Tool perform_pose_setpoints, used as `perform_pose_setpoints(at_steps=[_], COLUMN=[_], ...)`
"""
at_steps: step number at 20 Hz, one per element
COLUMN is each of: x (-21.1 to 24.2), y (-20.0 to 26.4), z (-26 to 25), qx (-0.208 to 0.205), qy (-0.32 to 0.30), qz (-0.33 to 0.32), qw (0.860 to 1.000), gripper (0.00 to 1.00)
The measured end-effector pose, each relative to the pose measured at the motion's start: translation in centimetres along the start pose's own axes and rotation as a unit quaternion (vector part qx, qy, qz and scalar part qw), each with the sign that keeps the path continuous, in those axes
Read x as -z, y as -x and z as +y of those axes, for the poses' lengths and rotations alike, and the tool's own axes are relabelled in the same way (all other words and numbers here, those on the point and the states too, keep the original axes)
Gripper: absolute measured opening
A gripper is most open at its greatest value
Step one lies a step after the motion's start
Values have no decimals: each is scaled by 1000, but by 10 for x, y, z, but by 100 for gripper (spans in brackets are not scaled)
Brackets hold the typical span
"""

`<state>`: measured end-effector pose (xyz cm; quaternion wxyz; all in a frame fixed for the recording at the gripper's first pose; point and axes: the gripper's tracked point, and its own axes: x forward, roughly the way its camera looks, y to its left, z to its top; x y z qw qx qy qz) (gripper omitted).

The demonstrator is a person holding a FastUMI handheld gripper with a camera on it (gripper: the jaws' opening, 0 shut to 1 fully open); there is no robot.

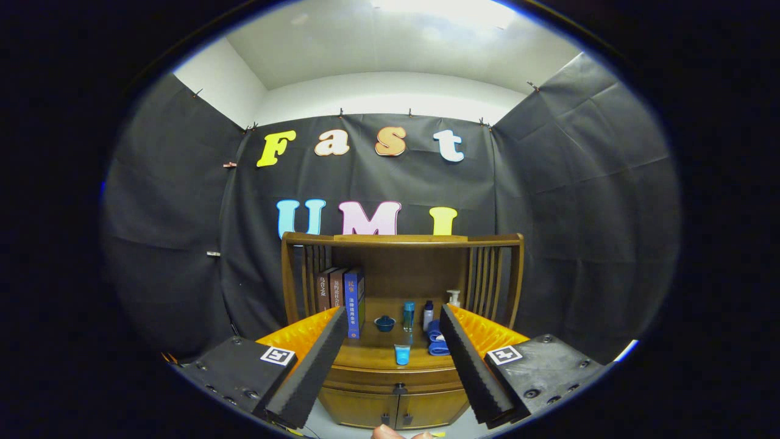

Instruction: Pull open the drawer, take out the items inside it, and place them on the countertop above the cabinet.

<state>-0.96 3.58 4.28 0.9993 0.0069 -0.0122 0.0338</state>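
The gripper (390, 360) was held well back from the cabinet (396, 390), aimed squarely at it, its fingers spread wide with nothing between them; that stance suited a survey of the whole unit rather than any grasp. The drawer (399, 379) sat closed, flush with the cabinet front, its small dark knob (400, 388) centred just under the countertop (365, 356) and in line with the gap between the fingers. What the drawer held could not be seen. Below it the two doors (396, 411) were shut. On the countertop, a light-blue cup (401, 354) stood near the front edge, a dark bowl (384, 324) and a slim blue bottle (408, 316) stood further back, a folded blue cloth (436, 341) lay just beside the right finger, and a white bottle (428, 314) and a pump bottle (453, 298) stood toward the rear. Three books (342, 299) stood upright against the left rail, presumably as fixed dressing. Whether any countertop item came from the drawer could not be judged: the scene fitted a closed drawer with its contents inside, and equally one emptied and pushed shut. A fingertip (385, 432) showed beneath the gripper, consistent with the hand carrying it.
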Motion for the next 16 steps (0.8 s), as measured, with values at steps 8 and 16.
perform_pose_setpoints(at_steps=[8,16], x=[-23,-35], y=[48,61], z=[-7,-17], qx=[18,18], qy=[-11,-11], qz=[-22,-45], qw=[1000,999], gripper=[99,99])
